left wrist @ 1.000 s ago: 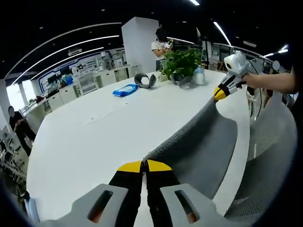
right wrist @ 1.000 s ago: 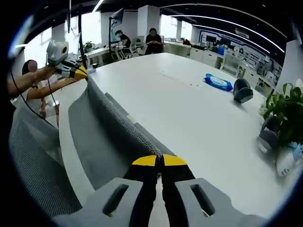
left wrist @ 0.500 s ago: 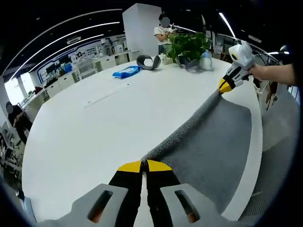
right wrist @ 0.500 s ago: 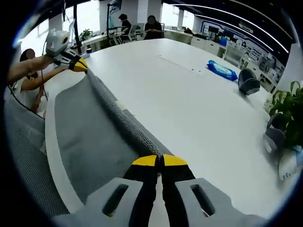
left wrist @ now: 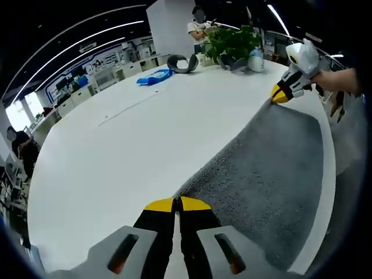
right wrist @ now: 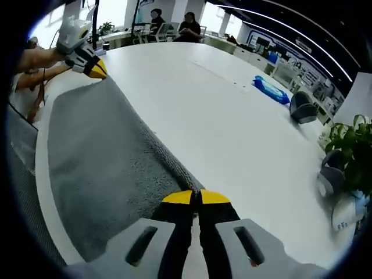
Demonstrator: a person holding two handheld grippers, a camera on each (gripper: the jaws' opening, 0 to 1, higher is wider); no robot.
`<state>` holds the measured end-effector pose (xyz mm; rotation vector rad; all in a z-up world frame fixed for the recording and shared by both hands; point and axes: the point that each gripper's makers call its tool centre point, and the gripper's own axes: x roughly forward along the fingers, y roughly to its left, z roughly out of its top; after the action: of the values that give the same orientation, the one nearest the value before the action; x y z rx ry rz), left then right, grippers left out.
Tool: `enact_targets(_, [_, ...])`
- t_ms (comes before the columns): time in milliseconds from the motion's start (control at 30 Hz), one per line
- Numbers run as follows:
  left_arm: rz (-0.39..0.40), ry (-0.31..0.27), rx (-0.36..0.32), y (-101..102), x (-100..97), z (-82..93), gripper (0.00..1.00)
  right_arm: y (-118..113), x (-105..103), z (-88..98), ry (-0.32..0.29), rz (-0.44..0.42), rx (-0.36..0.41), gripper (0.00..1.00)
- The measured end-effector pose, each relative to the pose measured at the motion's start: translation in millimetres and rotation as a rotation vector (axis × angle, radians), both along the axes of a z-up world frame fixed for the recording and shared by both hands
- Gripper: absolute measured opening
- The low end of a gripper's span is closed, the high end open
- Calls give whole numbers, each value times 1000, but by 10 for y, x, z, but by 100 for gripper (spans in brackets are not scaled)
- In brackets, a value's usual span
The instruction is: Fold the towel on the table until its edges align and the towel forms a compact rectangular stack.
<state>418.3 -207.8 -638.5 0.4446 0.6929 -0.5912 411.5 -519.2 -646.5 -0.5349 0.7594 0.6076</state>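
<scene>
White tabletop point(left wrist: 116, 151) in an open office, grey towel point(left wrist: 267, 174) spread at its near edge.

Left gripper view: left hand-held gripper point(left wrist: 177, 204) clenched on a towel corner at 6 o'clock; right hand-held gripper point(left wrist: 281, 96) at 2 o'clock grasps the far corner.
Right gripper view: right hand-held gripper point(right wrist: 196, 197) pinches the towel point(right wrist: 99, 157) at 6 o'clock; left hand-held gripper point(right wrist: 96, 70) at 10 o'clock.
</scene>
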Motion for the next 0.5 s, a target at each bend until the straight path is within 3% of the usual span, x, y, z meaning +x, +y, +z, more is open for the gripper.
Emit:
enact_targets(333, [-53,-57,83,2,85,-15,7,-36,62,-7,-58,24,-48,3])
enact_targets(433, [-39,-62,81,20,89,0,9,-54,79,27,-81,-4,19,4])
enact_targets(500, [-26,-75,79,44,94,5,12,-127,78,24,-71,-72,79,5])
